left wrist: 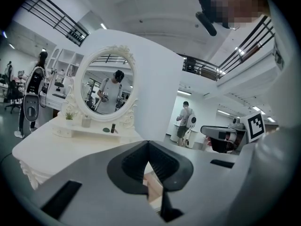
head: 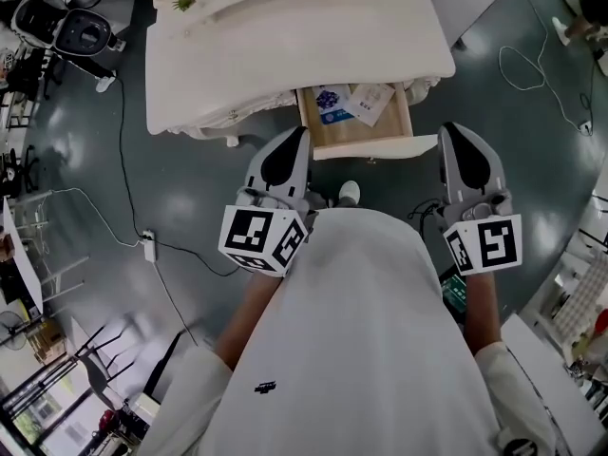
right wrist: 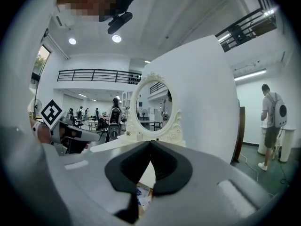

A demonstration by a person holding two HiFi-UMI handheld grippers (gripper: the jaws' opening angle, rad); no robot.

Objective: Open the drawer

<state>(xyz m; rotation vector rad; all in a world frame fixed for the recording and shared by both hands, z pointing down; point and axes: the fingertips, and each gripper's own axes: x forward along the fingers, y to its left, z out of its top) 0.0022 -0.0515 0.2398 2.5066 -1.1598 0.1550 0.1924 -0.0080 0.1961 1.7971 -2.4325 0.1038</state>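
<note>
While the drawer (head: 353, 126) stands pulled out from the white dressing table (head: 285, 55) at upper centre of the head view, the left gripper (head: 296, 139) and right gripper (head: 456, 133) sit just below it, jaws closed on nothing. Blue-printed packets (head: 332, 98) lie inside, their print too small to read.

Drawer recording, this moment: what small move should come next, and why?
Probably none beyond lowering the grippers: the drawer already stands pulled well out from under the dressing table, and the left gripper and right gripper are shut, empty and clear of it.
</note>
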